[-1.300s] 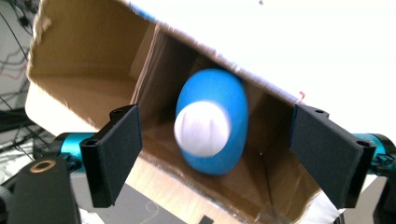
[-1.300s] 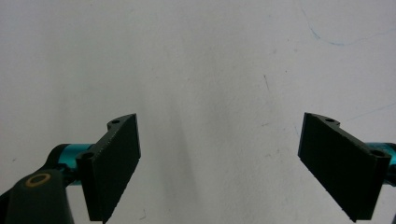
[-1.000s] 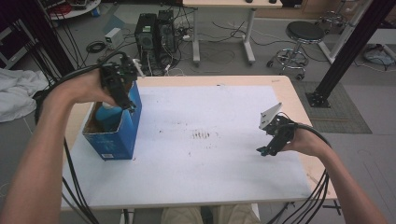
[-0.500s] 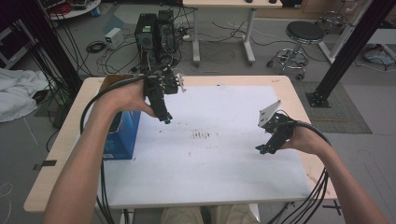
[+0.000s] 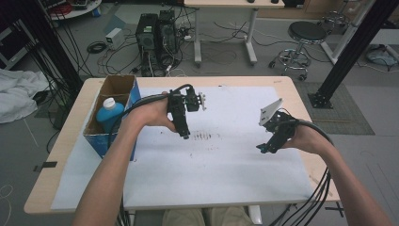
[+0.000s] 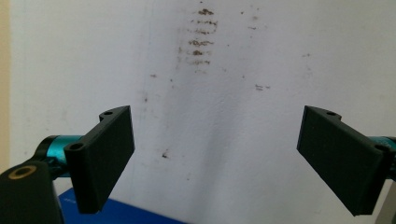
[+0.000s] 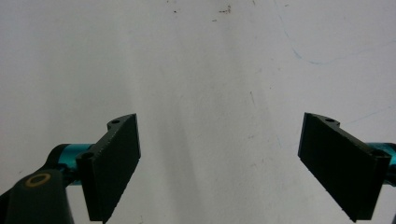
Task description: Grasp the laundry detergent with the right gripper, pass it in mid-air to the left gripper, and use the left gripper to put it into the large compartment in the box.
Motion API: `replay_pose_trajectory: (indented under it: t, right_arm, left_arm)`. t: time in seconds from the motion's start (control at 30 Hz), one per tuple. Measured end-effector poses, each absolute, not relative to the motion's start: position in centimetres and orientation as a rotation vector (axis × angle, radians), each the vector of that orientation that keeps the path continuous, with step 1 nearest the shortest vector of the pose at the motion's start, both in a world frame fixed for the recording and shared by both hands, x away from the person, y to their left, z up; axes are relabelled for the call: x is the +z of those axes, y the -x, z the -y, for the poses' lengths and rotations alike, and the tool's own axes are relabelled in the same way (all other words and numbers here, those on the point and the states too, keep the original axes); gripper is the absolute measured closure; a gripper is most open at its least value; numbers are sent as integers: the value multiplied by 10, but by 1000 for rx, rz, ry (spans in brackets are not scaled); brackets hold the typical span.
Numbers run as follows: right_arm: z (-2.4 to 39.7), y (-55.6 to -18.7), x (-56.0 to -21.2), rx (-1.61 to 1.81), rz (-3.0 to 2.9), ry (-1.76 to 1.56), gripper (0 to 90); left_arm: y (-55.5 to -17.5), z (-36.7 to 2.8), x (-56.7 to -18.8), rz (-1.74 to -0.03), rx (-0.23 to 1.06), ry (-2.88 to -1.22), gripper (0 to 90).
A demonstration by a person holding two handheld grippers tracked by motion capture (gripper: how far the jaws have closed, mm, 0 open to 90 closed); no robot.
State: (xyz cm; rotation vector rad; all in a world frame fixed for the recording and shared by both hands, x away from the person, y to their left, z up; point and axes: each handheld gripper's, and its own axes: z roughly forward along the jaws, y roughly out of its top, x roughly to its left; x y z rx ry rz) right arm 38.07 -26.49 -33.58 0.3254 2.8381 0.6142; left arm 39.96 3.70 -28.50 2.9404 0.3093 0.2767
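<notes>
Blue bottle (image 5: 109,113) standing in cardboard box (image 5: 123,84) at counter's left edge. Left gripper (image 5: 185,135) hovering right of box, fingers (image 6: 103,154) spread, empty. Right gripper (image 5: 261,149) hovering well apart, fingers (image 7: 114,158) spread, empty.

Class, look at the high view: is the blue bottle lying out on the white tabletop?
No, the blue bottle stands inside the open cardboard box at the table's left edge, away from the left gripper.

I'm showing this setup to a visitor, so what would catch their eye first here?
Likely the blue box at the table's left edge, with a blue bottle standing inside. Then the left gripper, empty with jaws apart, over the smudged white sheet mid-table. The right gripper, also open, hovers near the right side.
</notes>
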Motion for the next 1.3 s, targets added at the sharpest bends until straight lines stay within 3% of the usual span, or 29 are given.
replay_pose_trajectory:
  t: [1.3]
  right_arm:
    - [257, -382, -334, 605, -2830, -321, 123]
  left_arm:
    - [-391, -25, -306, -275, 226, -2947, 112]
